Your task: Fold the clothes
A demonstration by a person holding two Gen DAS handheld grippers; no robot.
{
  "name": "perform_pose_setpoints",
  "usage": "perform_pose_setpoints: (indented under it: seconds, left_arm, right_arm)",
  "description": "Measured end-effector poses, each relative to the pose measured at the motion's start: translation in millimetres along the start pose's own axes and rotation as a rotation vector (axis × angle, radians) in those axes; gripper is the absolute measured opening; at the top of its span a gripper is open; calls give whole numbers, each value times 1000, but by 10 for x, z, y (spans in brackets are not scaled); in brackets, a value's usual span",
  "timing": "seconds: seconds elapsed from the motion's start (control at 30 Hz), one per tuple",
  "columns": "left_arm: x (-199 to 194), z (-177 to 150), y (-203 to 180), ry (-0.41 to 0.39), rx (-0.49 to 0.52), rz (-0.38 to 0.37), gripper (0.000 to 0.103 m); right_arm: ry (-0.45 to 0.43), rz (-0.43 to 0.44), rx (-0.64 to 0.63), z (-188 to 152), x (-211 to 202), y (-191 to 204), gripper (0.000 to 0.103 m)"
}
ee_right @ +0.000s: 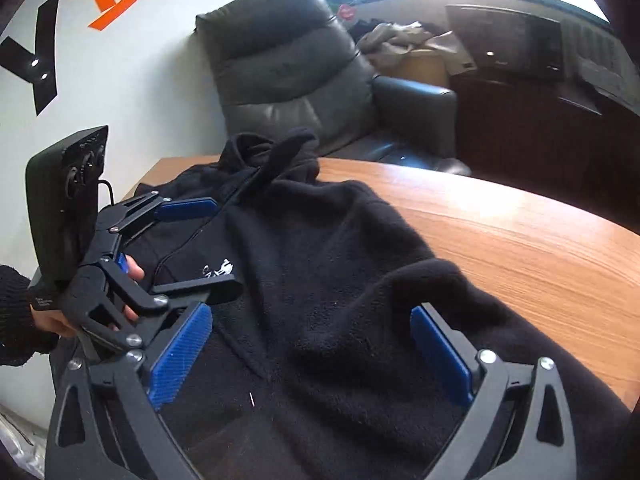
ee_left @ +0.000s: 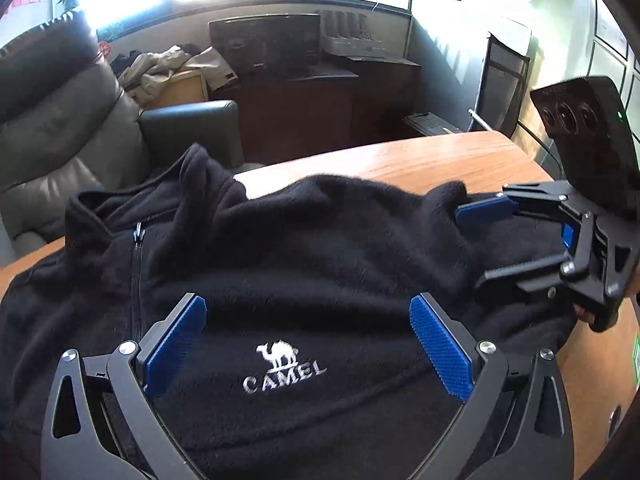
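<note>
The left gripper [ee_left: 308, 336] hangs low with its blue-padded fingers [ee_left: 176, 344] spread wide, nothing between them; the right gripper [ee_right: 312, 344] sits just beside it, jaws equally wide apart; seen from the left wrist, the right gripper [ee_left: 486, 244] points in sideways, its upper pad clear, its lower finger in shadow and perhaps touching cloth; a hand [ee_right: 60, 320] in a dark knitted sleeve [ee_right: 14, 312] grips the left tool's handle from behind.
</note>
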State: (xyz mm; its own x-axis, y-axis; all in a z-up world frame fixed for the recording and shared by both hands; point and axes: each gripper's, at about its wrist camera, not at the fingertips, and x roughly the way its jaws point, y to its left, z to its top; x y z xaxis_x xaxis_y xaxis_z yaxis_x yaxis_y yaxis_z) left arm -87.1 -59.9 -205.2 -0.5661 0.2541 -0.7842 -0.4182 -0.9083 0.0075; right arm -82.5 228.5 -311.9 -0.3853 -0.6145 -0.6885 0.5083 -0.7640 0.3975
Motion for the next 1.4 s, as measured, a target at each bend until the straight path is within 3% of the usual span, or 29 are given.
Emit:
perform_pose_setpoints:
  seconds: [0.07, 0.13, 0.2, 0.23, 0.3, 0.37, 0.43, 0.53, 0.6, 0.8, 0.9, 0.97, 1.03, 1.17, 1.4]
  left_arm:
    - [171, -112, -15, 51, 5, 11, 103]
    - [371, -153, 1, 104, 0, 17, 103]
    - [371, -176, 15, 80, -10, 10, 103]
    - [366, -191, 9, 78, -12, 12, 103]
    - [353, -224, -5, 72, -15, 16, 103]
    - [340, -247, -11, 70, -19, 15, 103]
    - [328, -265, -27, 71, -18, 18, 103]
    - [303, -176, -145, 80, 6, 18, 103]
    - [177, -90, -239, 23, 33, -16, 103]
    - [28, 577, -683, -135, 109, -221, 103]
    - [475, 884, -838, -85, 141, -279, 103]
    - [829, 906, -993, -6, 168, -286, 103]
    - [1086, 743, -1156, 50, 206, -254, 103]
    - [1189, 533, -1291, 57, 218, -220, 103]
    - [1199, 562, -1465, 71, 234, -174, 103]
  right_arm:
    - [38, 35, -8, 92, 184, -91, 102]
    - [61, 4, 1, 261, 355, -268, 102]
    - [48, -33, 1, 343, 410, -399, 101]
    - [42, -70, 6, 305, 385, -454, 98]
    - [6, -134, 11, 152, 263, -550, 81]
    - [-23, -176, 37, 238, 274, -657, 71]
    - [-32, -220, 48, 208, 209, -729, 69]
    - [-25, -294, 6, 285, 222, -668, 75]
    - [-38, -303, -9, 288, 177, -600, 95]
    - [-24, -461, 137, 123, 61, -725, 97]
    - [5, -570, 233, -187, -260, -1025, 98]
    - [9, -657, 248, -447, -645, -1319, 103]
    - [-25, -697, 274, -648, -774, -1444, 103]
    - [-60, -790, 369, -922, -1083, -1700, 103]
    - [-58, -852, 479, -792, -975, -1348, 103]
